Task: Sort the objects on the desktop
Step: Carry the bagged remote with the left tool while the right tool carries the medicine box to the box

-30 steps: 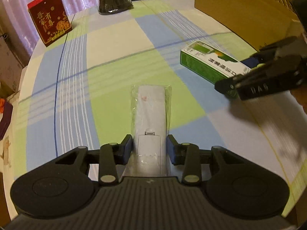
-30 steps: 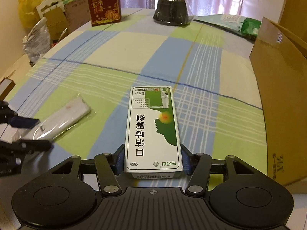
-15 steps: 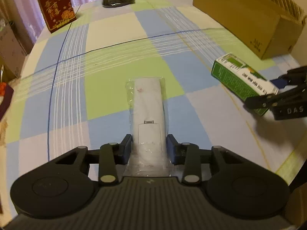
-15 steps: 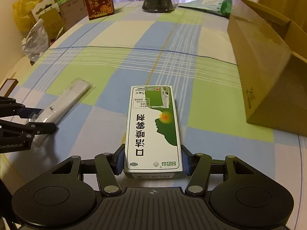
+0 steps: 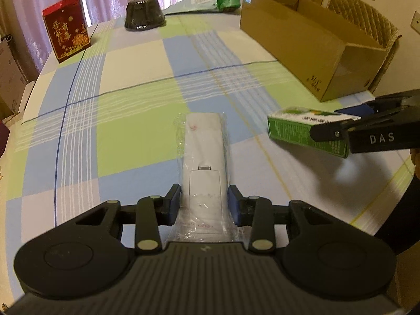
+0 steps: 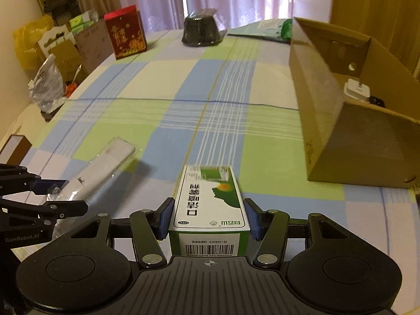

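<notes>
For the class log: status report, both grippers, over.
Left gripper shut on plastic-wrapped white remote. Right gripper shut on green-and-white medicine box. Open brown cardboard box ahead, path unobstructed.

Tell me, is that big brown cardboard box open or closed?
Open. The brown cardboard box has no lid across its top, and the right wrist view looks straight inside, where a small white object lies on the bottom.

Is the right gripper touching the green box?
Touching. The right wrist view shows both blue pads of the right gripper pressed against the green box's sides.
</notes>
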